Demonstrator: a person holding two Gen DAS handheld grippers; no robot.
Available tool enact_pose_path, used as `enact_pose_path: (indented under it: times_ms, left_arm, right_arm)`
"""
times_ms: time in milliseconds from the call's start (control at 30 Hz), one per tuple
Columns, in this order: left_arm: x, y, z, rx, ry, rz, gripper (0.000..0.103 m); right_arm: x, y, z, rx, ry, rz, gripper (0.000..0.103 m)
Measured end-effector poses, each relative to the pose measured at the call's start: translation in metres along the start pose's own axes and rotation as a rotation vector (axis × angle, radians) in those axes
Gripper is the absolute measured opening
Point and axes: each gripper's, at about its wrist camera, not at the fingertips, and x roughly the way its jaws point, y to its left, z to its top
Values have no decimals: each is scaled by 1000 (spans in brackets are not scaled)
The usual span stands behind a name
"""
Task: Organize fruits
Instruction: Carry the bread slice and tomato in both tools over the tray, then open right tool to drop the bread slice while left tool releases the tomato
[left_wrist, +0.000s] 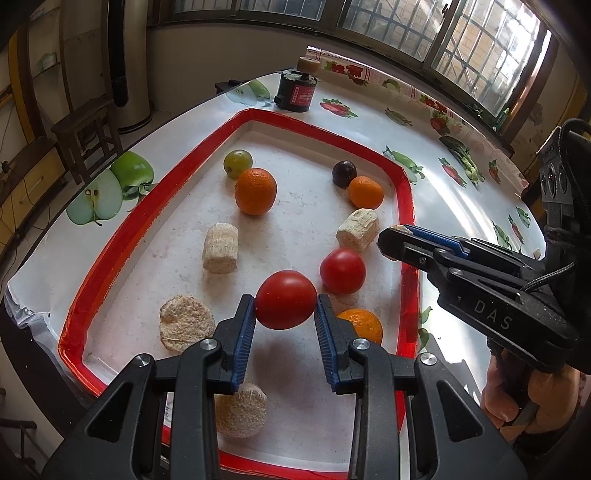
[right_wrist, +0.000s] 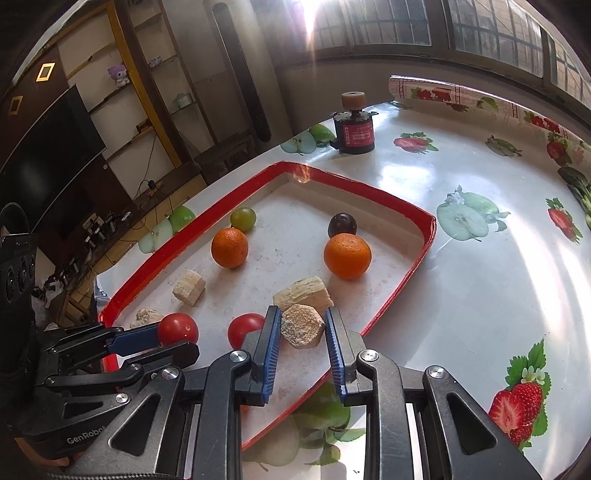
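Tomato (left_wrist: 285, 305) clamped between left hand-held gripper (left_wrist: 285, 314) pads.

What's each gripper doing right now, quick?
Left gripper: shut on a round red tomato.
Right gripper: shut on a beige hexagonal crumbly chunk.

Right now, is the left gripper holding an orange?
No, the left gripper is closed on a red tomato, lifted above the red-rimmed tray.
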Motion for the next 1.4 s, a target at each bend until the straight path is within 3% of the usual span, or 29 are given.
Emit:
enact_pose_path:
  times_ms: [600, 967, 1033, 1100, 1133, 1400]
  left_arm:
    - [7, 2, -6, -9, 30, 30, 30]
    - [-6, 2, -15, 1, 26, 31, 31]
    - [-10, 1, -17, 5, 18, 34, 37]
    - [-17, 1, -19, 7, -6, 30, 55]
    - [-21, 0, -20, 11, -17, 32, 58]
    - [-38, -7, -30, 49, -49, 28, 60]
  right_arm:
    - [10, 0, -5, -8, 17, 0, 27]
    - [-7, 1, -7, 0, -5, 45, 47]
    - [-13, -1, -8, 4, -20, 67, 48]
    - [-19, -2, -9, 6, -35, 82, 51]
    - [-22, -3, -10, 7, -41, 89, 52]
    - [-49, -5, -18, -9, -78, 97, 55]
